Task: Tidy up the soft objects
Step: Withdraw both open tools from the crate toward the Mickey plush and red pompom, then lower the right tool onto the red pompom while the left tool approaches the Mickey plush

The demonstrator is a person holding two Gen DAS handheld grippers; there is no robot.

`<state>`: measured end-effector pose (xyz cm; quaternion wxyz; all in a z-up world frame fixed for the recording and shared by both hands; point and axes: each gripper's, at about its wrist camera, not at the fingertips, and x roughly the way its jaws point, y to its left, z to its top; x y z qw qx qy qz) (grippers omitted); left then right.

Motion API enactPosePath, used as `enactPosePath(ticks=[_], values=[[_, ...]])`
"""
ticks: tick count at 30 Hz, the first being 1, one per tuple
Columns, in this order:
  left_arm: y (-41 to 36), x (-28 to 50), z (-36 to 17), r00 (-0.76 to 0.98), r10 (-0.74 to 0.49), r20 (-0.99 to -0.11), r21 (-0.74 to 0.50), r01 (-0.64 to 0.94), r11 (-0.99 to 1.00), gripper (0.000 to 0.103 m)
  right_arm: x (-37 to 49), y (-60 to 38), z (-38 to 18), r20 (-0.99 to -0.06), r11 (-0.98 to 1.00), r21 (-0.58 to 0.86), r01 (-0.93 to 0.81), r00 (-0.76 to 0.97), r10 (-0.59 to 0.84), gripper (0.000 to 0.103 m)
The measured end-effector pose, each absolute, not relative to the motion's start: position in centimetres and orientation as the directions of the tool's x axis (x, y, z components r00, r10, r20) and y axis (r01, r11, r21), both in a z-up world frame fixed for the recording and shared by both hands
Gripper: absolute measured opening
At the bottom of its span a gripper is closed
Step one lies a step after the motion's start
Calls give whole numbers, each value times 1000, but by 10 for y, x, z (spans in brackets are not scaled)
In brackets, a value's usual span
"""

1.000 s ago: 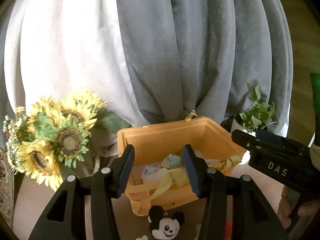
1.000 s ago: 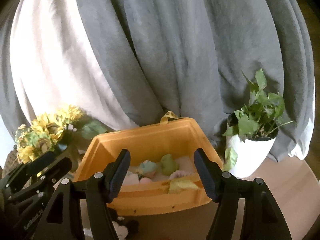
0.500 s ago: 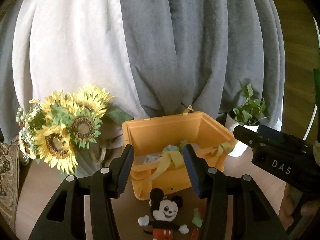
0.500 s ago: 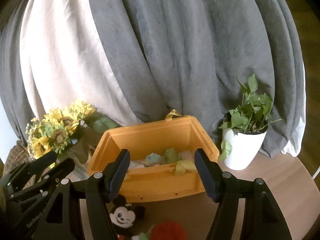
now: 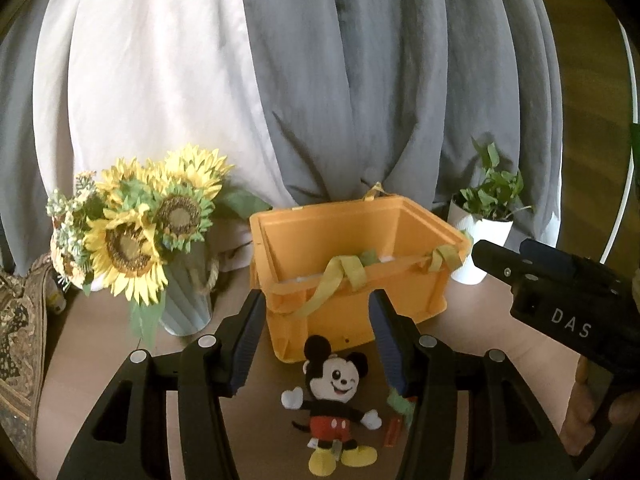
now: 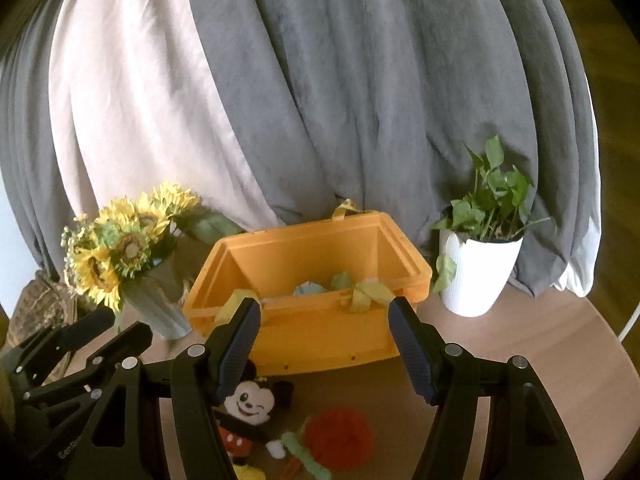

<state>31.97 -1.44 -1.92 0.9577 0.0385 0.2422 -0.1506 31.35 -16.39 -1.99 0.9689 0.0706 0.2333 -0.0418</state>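
Note:
An orange bin (image 5: 352, 296) (image 6: 320, 332) with yellow straps stands on the round wooden table and holds several pale soft things (image 6: 316, 286). In front of it a mouse plush (image 5: 332, 396) (image 6: 248, 408) lies on its back. A red-orange soft thing with a green stem (image 6: 340, 438) lies beside the plush. My left gripper (image 5: 316, 340) is open above the plush, with nothing between its fingers. My right gripper (image 6: 324, 344) is open in front of the bin and holds nothing. The right gripper's body (image 5: 560, 300) shows at the right of the left wrist view.
A vase of sunflowers (image 5: 136, 236) (image 6: 120, 252) stands left of the bin. A potted green plant in a white pot (image 5: 484, 236) (image 6: 476, 272) stands to its right. Grey and white curtains (image 6: 320, 100) hang behind. A patterned cushion (image 5: 20, 344) sits at far left.
Both grippers have drawn back from the bin. The mouse plush and the red-orange soft thing have come into view on the table in front of it.

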Motion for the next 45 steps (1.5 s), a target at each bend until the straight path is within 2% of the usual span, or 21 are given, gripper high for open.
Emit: enactPosePath(ticks=[45], values=[[-13, 317, -124, 619, -225, -752, -21, 319, 947, 55, 312, -160, -127, -724, 981, 155, 121, 689, 29, 68]])
